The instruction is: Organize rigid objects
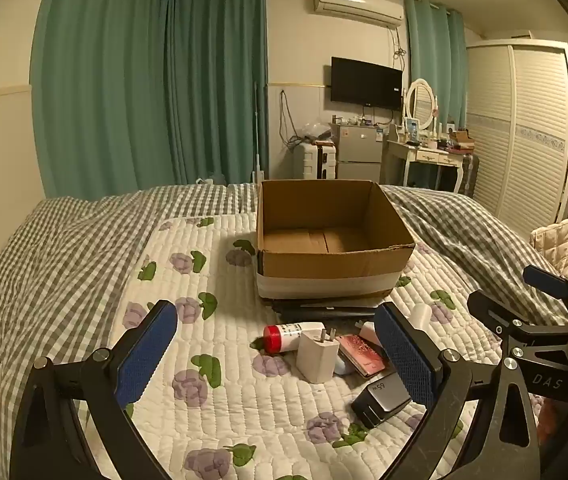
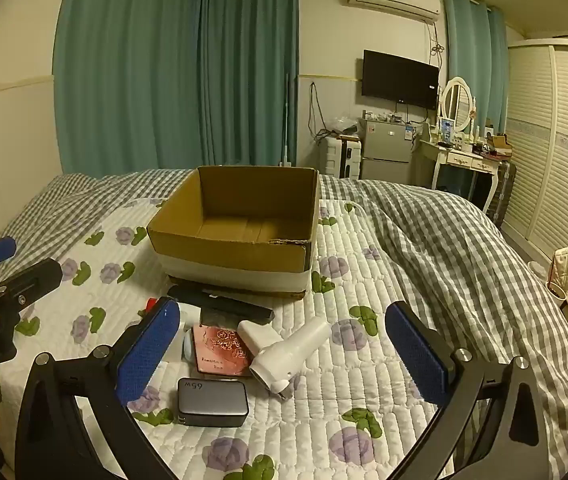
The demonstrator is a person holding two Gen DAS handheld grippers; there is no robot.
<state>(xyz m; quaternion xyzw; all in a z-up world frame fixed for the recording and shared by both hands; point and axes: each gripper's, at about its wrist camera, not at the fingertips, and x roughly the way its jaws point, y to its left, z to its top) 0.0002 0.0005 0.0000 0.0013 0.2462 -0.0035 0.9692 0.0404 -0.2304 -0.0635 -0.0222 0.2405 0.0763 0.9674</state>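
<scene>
Across the bed, my floral quilted pad (image 1: pixel 211 264) lies over a grey-checked duvet (image 1: pixel 55 248), soft and puckered in rows. On it sits the open cardboard box (image 1: pixel 324 236), square, with a white band around its base and bare corrugated flaps for a floor. Just in front of the box lies a flat black slab (image 2: pixel 223 304), which my right camera shows plainly while my left catches only its edge. Nearer me, the small hard things cluster together: a white flashlight-shaped device (image 2: pixel 292 354), seen whole only from the right; a pink printed card box (image 2: pixel 223 350); a dark grey 65W charger block (image 2: pixel 212 402), smooth with rounded corners. My left camera alone shows the white wall plug (image 1: pixel 318 354), standing with two prongs up, and the white tube with a red cap (image 1: pixel 294 336) lying beside it. My left gripper (image 1: pixel 275 364) hangs spread wide and holds nothing, its blue textured pads either side of the cluster; my right gripper (image 2: pixel 284 358) is likewise splayed and bare above the same items.
</scene>
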